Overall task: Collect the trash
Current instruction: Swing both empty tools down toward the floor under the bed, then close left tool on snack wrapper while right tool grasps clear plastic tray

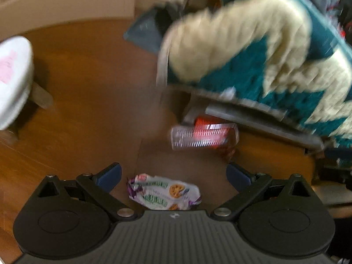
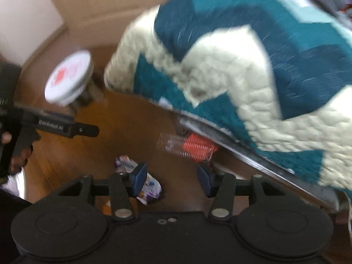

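Here: wood floor (image 1: 83,92) | quilt (image 1: 253,44) overhanging wrappers | left gripper (image 1: 173,176) apart | right gripper (image 2: 171,179) apart, both empty

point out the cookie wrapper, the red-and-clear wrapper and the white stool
cookie wrapper (image 1: 165,193): left wrist view, middle of its printed face.
red-and-clear wrapper (image 1: 203,137): left wrist view, its middle, where clear end meets red.
white stool (image 2: 68,76): right wrist view, centre of the round seat top.

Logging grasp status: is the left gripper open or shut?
Open: left gripper fingers spread wide, the cookie wrapper lying ungripped between them.
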{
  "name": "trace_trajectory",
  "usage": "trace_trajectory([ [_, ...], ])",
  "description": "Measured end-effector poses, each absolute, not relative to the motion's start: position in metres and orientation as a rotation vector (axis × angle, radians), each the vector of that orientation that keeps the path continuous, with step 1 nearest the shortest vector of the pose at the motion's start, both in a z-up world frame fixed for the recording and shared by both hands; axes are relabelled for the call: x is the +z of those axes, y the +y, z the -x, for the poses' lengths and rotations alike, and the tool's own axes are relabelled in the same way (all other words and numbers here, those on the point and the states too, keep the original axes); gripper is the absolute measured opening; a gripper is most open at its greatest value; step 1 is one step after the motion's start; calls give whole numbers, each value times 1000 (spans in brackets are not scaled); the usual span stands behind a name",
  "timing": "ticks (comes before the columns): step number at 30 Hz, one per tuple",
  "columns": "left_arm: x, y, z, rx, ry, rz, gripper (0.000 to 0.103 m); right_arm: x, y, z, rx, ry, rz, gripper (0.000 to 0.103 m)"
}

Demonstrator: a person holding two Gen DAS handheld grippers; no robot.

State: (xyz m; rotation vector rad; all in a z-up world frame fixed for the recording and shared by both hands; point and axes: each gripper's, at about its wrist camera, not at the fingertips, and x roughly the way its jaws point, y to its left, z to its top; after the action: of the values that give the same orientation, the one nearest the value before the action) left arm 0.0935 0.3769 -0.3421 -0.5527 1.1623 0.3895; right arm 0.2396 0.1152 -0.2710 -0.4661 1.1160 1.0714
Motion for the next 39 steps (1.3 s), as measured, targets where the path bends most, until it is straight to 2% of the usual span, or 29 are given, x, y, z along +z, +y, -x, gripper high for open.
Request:
trace_trajectory([
  [3,-384,378,-99,393,1220,548,101,-304,133,-241,1121,1116,561,50],
  [14,-518,406,-69,586,1324,819,101,-416,214,-229,1279,1049,925,49],
  [16,-536,407,-65,600,1343,843,94,-434,225,-225,1298,1029,989,49],
  [18,-546,406,-62,607,1346,876,82,-452,237,-221,1311,1007,1060,48],
  [23,-560,404,-60,608,1333,893,79,-486,256,-218,1322,954,1196,48],
  [27,-568,403,-61,602,1340,916,59,-508,261,-212,1314,928,1300,47],
  [31,-568,404,-61,612,1324,919,49,-520,259,-201,1325,883,1397,45],
  [32,-566,403,-60,613,1321,919,40,-523,259,-198,1321,865,1420,43],
  [34,-566,405,-60,623,1325,923,40,-527,257,-193,1323,852,1447,28],
  [35,-565,404,-60,630,1330,919,38,-529,257,-193,1318,858,1459,5],
  [39,-557,401,-60,649,1305,922,33,-524,259,-195,1305,873,1436,1],
])
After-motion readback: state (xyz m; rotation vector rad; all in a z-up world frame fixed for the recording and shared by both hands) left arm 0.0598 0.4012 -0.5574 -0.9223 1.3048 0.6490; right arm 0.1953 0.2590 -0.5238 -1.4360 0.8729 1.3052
